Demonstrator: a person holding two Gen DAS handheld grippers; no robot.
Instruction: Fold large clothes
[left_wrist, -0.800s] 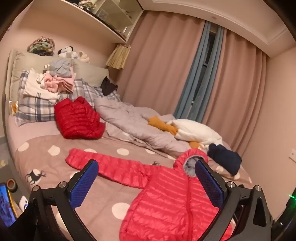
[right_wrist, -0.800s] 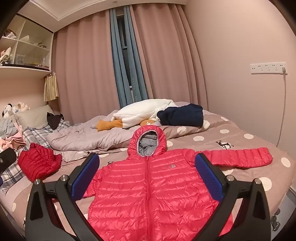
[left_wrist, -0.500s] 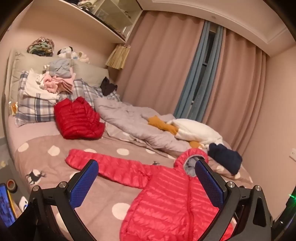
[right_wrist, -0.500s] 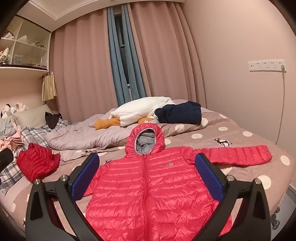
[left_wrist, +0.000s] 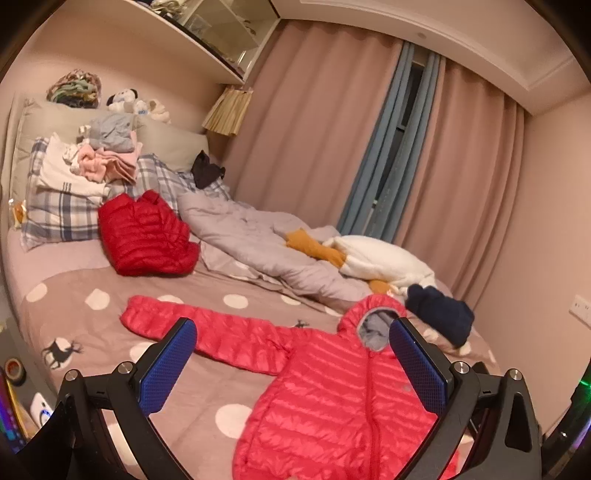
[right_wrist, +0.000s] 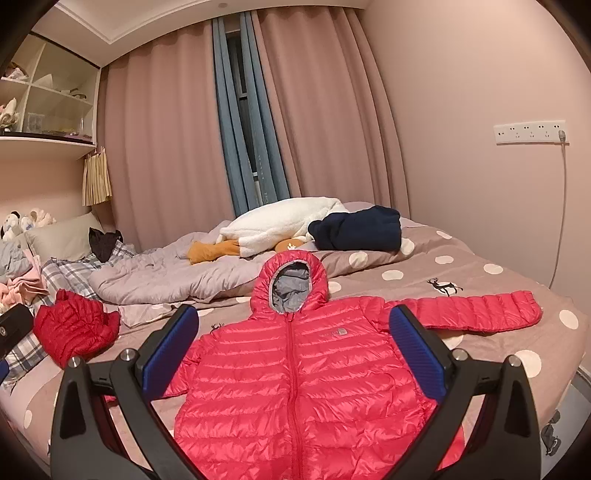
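left wrist view: left gripper (left_wrist: 293, 363) spread wide, blue pads (left_wrist: 168, 367) apart with nothing between them, held above the bed (left_wrist: 66, 295). pink hooded puffer jacket (left_wrist: 332, 402) lies flat, front up and zipped, on the polka-dot duvet; one sleeve stretches out toward the left of the frame, hood points toward the curtains (left_wrist: 325, 140). folded red puffer jacket (left_wrist: 146, 234) sits well apart, near the plaid pillow (left_wrist: 59, 218). crumpled grey quilt (left_wrist: 251, 243) and white plush toy (left_wrist: 380, 258) lie beyond the hood; navy garment (left_wrist: 439, 314) just beside it.

right wrist view: right gripper (right_wrist: 293, 343) likewise fully spread, empty, over the pink hooded puffer jacket (right_wrist: 306, 373). other sleeve extends to the right across the bed (right_wrist: 498, 277). red puffer jacket (right_wrist: 75, 325) at left. navy garment (right_wrist: 360, 229) rests against the white plush toy (right_wrist: 284, 221).
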